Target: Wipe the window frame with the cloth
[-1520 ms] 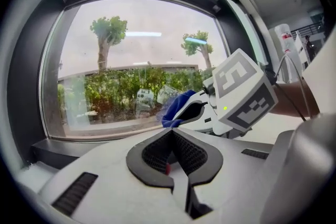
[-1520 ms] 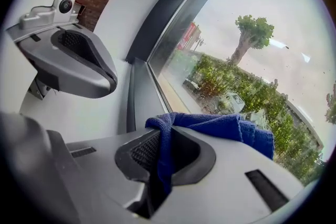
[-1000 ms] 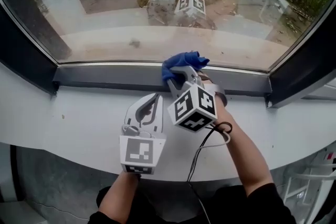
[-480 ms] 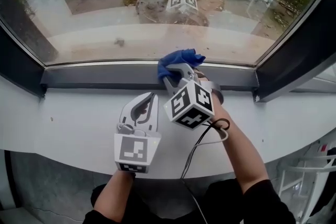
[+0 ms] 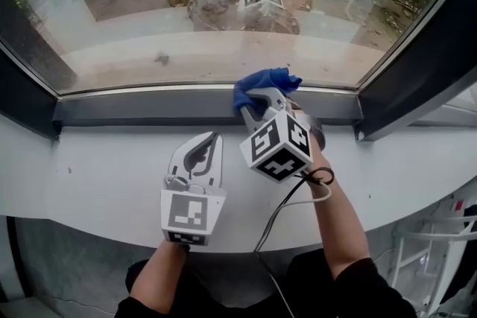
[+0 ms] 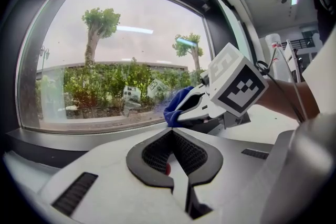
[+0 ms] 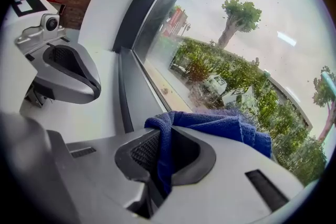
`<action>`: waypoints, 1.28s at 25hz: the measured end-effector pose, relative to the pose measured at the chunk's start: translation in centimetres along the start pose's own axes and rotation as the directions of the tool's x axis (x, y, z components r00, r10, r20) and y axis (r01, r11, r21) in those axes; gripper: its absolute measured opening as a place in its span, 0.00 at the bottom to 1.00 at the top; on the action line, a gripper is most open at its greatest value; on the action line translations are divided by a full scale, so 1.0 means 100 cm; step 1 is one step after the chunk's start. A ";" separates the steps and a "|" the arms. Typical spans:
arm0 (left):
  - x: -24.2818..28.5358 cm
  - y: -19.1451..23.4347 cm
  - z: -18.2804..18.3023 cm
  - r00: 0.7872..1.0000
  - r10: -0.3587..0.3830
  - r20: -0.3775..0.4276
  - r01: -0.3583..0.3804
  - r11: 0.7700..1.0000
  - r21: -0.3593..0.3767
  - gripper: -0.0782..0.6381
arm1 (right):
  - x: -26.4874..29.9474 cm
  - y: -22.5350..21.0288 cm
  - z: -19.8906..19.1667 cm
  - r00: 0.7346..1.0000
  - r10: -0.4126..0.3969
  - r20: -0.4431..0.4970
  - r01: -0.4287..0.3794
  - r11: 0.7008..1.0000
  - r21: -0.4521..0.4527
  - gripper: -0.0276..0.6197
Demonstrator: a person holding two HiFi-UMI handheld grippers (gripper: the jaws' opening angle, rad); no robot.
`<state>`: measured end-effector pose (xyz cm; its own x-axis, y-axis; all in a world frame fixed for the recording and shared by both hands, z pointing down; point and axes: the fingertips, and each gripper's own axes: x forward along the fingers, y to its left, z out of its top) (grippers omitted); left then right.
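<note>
A blue cloth point(image 5: 265, 81) is bunched against the grey bottom rail of the window frame point(image 5: 149, 109), near its middle. My right gripper point(image 5: 257, 106) is shut on the cloth and presses it to the rail. In the right gripper view the blue cloth point(image 7: 212, 126) hangs folded between the jaws of the right gripper point(image 7: 163, 150), with the frame rail point(image 7: 134, 98) beside it. My left gripper point(image 5: 203, 153) lies on the white sill point(image 5: 97, 167), left of the right one, shut and empty. Its view shows the left gripper point(image 6: 172, 132) closed and the cloth point(image 6: 176, 106) ahead.
Dark side posts of the frame point(image 5: 417, 63) rise at both ends of the rail. The glass point(image 5: 186, 18) mirrors both marker cubes. A black cable point(image 5: 287, 208) trails from the right gripper over the sill's front edge.
The right gripper has slid the cloth a little to the right along the bottom rail. The left gripper has stayed on the sill, shut.
</note>
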<state>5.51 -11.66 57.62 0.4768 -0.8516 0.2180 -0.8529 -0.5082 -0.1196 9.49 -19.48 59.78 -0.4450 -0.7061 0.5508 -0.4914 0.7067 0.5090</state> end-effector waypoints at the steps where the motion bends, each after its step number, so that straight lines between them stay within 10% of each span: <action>1: 0.000 -0.001 0.000 1.000 -0.002 -0.001 0.002 1.000 0.000 0.12 | -0.001 -0.001 -0.001 1.000 -0.006 -0.001 0.006 1.000 -0.003 0.08; 32: 0.029 -0.029 -0.002 0.999 -0.045 0.014 0.045 0.998 -0.035 0.12 | -0.029 -0.029 -0.049 0.992 -0.109 -0.058 0.110 0.994 0.013 0.08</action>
<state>9.30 -12.62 58.80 0.5174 -0.8297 0.2095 -0.8374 -0.5414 -0.0759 15.89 -19.27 59.97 -0.3441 -0.7755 0.5294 -0.5472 0.6238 0.5581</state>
